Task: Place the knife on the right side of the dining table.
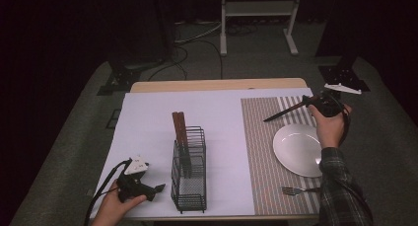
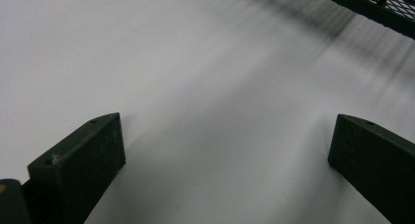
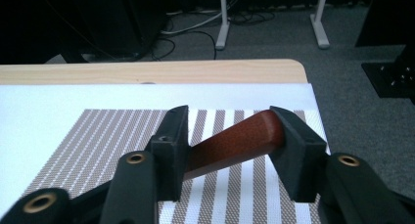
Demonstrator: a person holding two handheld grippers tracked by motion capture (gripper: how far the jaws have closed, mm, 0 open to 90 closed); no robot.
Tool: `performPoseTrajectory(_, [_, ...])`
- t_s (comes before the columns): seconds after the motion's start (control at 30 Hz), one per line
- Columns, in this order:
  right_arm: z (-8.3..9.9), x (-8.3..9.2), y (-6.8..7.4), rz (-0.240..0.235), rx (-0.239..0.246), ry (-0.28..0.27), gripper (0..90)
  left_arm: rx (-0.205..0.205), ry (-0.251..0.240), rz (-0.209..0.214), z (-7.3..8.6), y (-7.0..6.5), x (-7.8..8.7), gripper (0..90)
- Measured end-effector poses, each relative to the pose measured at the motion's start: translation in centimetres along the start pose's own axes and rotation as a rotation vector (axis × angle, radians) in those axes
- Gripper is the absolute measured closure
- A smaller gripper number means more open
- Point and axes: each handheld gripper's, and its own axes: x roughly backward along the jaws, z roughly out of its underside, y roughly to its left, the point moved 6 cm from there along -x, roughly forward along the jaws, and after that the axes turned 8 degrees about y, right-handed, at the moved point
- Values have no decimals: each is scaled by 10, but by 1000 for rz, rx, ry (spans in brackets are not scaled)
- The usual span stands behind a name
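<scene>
The right gripper (image 3: pixel 227 155) has its jaws parted around a brown-handled knife (image 3: pixel 235 143), the handle lying slantwise between the pads and looking loosely set down over the striped placemat (image 1: pixel 261 152), above the white plate (image 1: pixel 298 149) at right of frame. A fork (image 1: pixel 296 190) already lies below the plate. The left gripper (image 1: pixel 160 188) rests open and empty at lower left beside the wire caddy (image 1: pixel 190 186), where two wooden handles (image 1: pixel 179 130) remain, so the place setting seems partly done.

Reddish-brown wooden knife handle (image 3: pixel 235 143) between black gripper pads (image 3: pixel 169 145). Placemat (image 1: pixel 261 152) striped brown and white. Plate (image 1: pixel 296 149) plain white. Table cover (image 1: pixel 148 122) white over a pale wood table edge (image 1: pixel 217 84). Wire cutlery basket (image 1: pixel 190 174) black, holding two brown handles (image 1: pixel 179 130). Fork (image 1: pixel 296 190) silver-grey.
</scene>
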Motion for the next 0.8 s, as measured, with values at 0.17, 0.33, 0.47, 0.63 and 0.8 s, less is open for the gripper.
performPoseTrajectory(0.17, [6,-5,-4,8,-10,19,437,0,0,0,0,0,0,0])
performPoseTrajectory(0.33, [13,-10,-10,13,-24,42,393,0,0,0,0,0,0,0])
performPoseTrajectory(0.47, [20,-15,-14,12,-41,70,348,0,-1,0,0,0,0,0])
performPoseTrajectory(0.63, [25,-19,-18,9,-57,94,322,0,0,0,0,0,0,0])
performPoseTrajectory(0.8, [30,-24,-20,1,-71,112,299,1,-1,0,0,0,0,0])
